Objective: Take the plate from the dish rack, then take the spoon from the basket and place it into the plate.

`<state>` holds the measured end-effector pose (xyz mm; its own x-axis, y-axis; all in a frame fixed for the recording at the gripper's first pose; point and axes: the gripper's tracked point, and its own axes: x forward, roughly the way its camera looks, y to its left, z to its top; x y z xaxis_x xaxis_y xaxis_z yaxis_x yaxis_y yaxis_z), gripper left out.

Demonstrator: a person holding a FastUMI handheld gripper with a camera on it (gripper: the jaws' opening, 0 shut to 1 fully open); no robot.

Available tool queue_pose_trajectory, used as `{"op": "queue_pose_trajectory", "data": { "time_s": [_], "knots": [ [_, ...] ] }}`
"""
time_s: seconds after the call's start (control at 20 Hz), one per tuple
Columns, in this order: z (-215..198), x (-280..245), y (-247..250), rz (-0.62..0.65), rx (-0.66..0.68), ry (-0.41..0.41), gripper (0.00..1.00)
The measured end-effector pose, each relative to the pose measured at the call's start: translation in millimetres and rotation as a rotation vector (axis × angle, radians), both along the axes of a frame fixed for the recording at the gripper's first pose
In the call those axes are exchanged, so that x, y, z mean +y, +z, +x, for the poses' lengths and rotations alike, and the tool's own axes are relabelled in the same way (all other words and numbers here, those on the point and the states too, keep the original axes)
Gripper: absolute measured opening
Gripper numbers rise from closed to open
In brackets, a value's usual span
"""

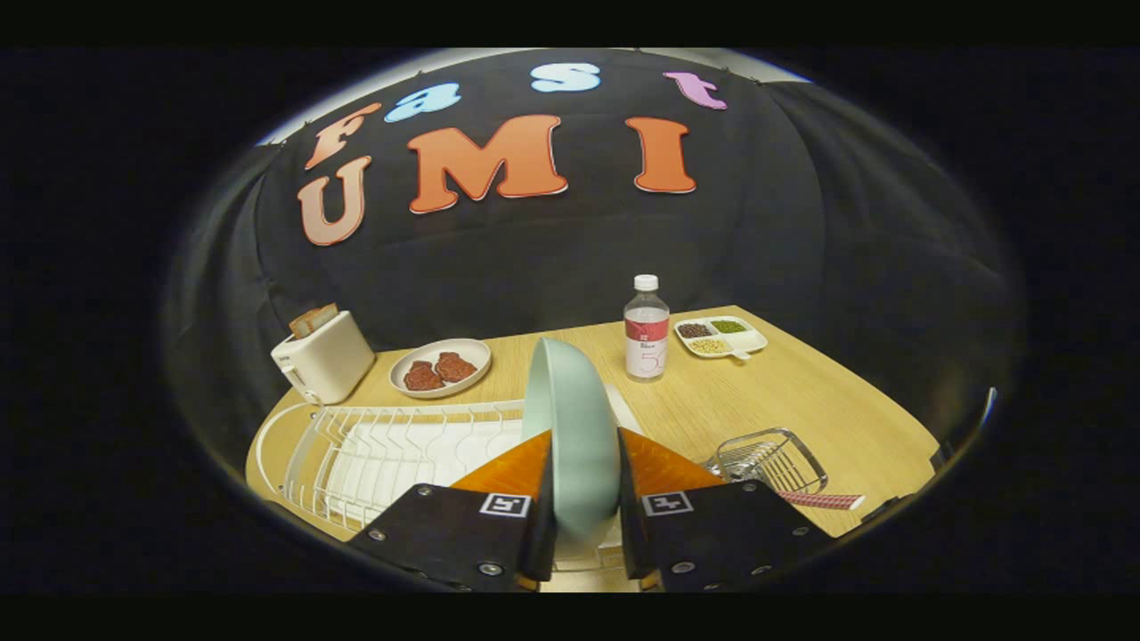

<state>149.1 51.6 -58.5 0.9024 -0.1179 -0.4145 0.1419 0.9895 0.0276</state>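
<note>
Between the fingers: plate on edge, gripper clamped on its rim | dish rack below-left | basket at table's near right edge.

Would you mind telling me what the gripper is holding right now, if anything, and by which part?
The gripper is shut on the pale green plate, which stands on edge over the dish rack; both fingers press on its lower rim, one on each face.

We saw a matt, smooth plate clamped between the tongs, a coated wire dish rack, a shiny metal-wire basket, and a pale wood-grain surface.
</note>
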Motion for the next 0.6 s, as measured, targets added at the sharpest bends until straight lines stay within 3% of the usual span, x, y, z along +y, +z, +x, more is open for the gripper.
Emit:
{"op": "queue_pose_trajectory", "data": {
  "time_s": [0.6],
  "knots": [
    [-2.9,3.9,30.6,-0.287,-0.015,-0.092,0.21]
  ]
}}
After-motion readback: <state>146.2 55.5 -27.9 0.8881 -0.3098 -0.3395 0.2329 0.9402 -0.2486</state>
